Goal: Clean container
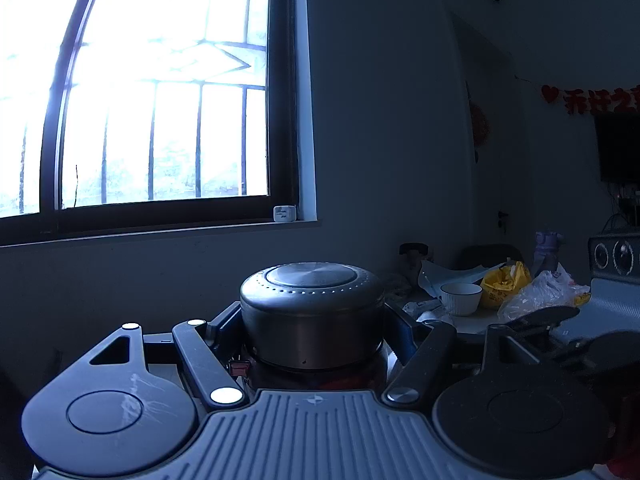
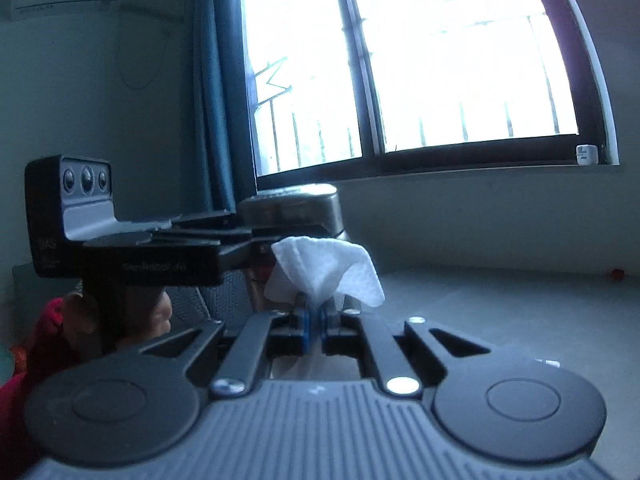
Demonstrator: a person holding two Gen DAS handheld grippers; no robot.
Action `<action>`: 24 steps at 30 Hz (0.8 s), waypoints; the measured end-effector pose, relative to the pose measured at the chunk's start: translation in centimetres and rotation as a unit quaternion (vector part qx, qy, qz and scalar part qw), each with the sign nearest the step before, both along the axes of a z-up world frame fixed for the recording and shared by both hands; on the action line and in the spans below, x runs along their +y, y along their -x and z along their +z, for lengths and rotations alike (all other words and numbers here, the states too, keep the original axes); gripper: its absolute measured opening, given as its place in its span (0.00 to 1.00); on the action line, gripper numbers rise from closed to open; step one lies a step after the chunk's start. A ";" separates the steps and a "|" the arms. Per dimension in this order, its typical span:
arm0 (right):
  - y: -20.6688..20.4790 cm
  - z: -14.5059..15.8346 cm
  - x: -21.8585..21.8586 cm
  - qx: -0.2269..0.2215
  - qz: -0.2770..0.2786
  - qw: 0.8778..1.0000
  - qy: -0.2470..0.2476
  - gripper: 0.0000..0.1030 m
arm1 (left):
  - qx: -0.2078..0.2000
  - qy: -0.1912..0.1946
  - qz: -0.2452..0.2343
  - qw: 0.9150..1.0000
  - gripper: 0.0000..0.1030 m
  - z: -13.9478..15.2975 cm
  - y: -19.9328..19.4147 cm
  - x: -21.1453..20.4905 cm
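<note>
The left hand-held gripper is clamped around the container, a round metal vessel with a dark lid ringed by small holes. Its two fingers press on the body just under the lid, one at nine o'clock and one at three o'clock, so the container sits dead centre between them and is held upright, level with the window sill behind it. Below the lid the body looks glassy with something reddish inside, though it is too dim to be sure.

The right hand-held gripper is pressed together on a white tissue, pinching its gathered end so that the rest fans out above the fingertips. From this side the container stands beyond the tissue, towards eleven o'clock, just past its upper edge; I cannot tell whether the paper touches it. The left tool's black body and its small camera block cross the view at nine o'clock, with a hand and a red sleeve under it.

A grey bench stretches off at three o'clock. In the left view, at three o'clock past the container, a white ribbed bowl, a yellow bag and a clear plastic bag lie among clutter.
</note>
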State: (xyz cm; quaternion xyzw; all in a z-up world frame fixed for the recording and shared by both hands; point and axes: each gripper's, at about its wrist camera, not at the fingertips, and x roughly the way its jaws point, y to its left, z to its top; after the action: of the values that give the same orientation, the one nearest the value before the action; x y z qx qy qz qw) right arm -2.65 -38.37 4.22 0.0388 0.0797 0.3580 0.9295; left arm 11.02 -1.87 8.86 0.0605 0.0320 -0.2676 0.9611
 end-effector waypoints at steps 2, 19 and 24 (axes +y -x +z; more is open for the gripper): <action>0.4 -0.6 0.5 0.006 0.003 1.000 0.011 0.05 | 0.000 0.001 0.002 1.000 0.71 0.0 0.0 0.1; 0.2 -5.6 3.7 0.087 0.016 0.989 0.120 0.04 | 0.001 0.001 0.013 1.000 0.72 -0.1 0.1 0.1; -0.6 -7.4 4.0 0.120 0.012 0.982 0.148 0.05 | -0.002 -0.007 0.016 1.000 0.72 -0.1 0.2 -0.1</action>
State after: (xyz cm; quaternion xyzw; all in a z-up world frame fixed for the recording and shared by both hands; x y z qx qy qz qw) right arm -2.05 -34.35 -3.13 -0.0571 0.2430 0.3462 0.9043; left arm 10.84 -1.94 8.80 0.0673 0.0331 -0.2514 0.9650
